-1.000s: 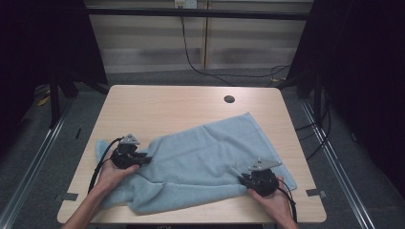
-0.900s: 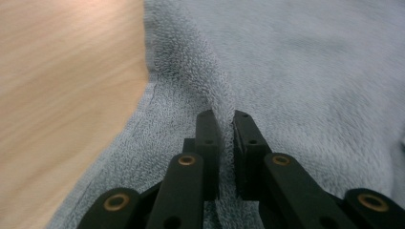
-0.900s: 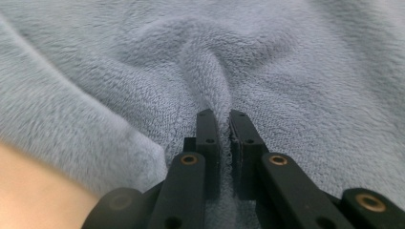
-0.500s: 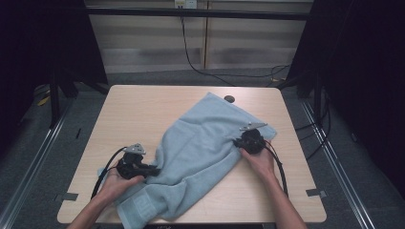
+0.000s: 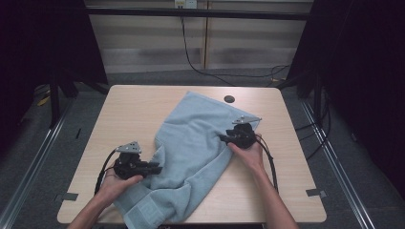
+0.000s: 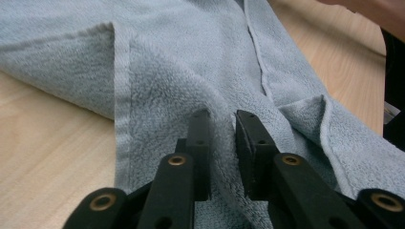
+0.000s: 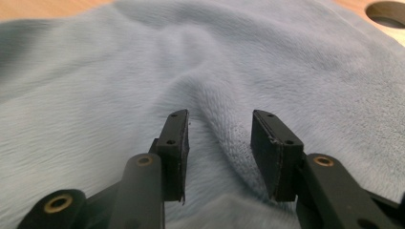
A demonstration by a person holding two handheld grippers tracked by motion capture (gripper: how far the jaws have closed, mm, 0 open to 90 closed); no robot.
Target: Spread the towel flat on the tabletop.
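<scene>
Two grippers on towel, left gripper pinching fold, right gripper just opening

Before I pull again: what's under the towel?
The towel lies folded on the wooden table, bare wood around it. No lumps show, but whatever lies beneath is covered. The table's round hole sits just beyond its far edge, uncovered.

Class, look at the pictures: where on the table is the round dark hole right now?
In the high view the round dark hole sits near the table's far edge, right of centre, just beyond the light blue towel's far corner.
</scene>
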